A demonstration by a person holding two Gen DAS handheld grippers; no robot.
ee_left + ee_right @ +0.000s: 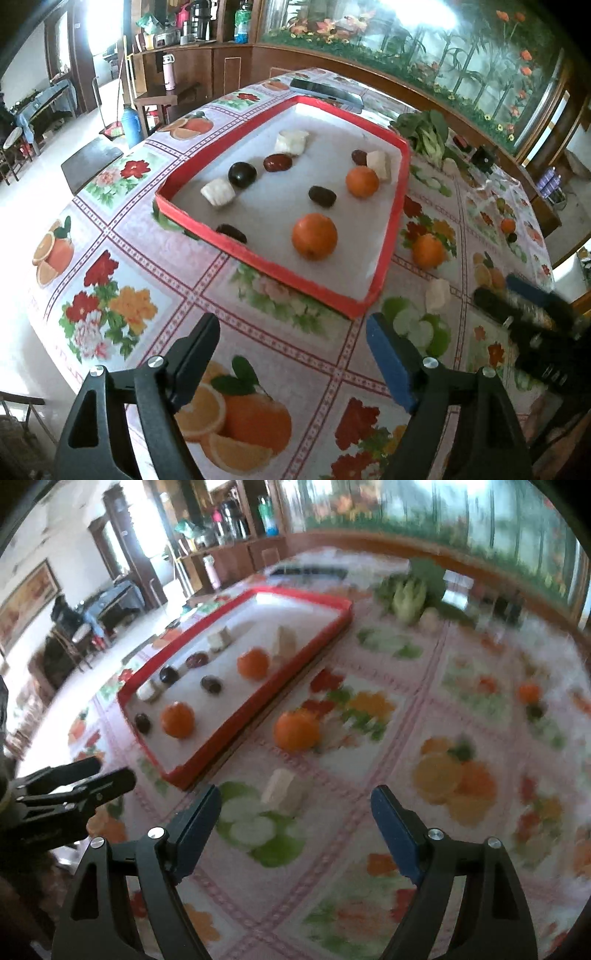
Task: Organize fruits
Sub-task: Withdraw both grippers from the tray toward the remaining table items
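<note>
Desk (122, 258): covered with a cloth printed with flowers and fruits; it carries everything.
Tray (391, 236): red rim, white floor, in the middle of the desk.
Fruits in the tray: two oranges (314, 236), several dark dates (322, 195), one dark round fruit (242, 174) and three white pieces (218, 192), spread without order.
Fruits outside: one orange (296, 729) just beside the tray, one white piece (282, 792) near the right claw, and a small orange with a dark fruit (529, 693) well apart.
Progress: it seems most fruits are collected; about four are left.
Left claw (291, 350): fingers wide apart, holding nothing.
Right claw (295, 823): also spread and empty, pointing toward the white piece.
</note>
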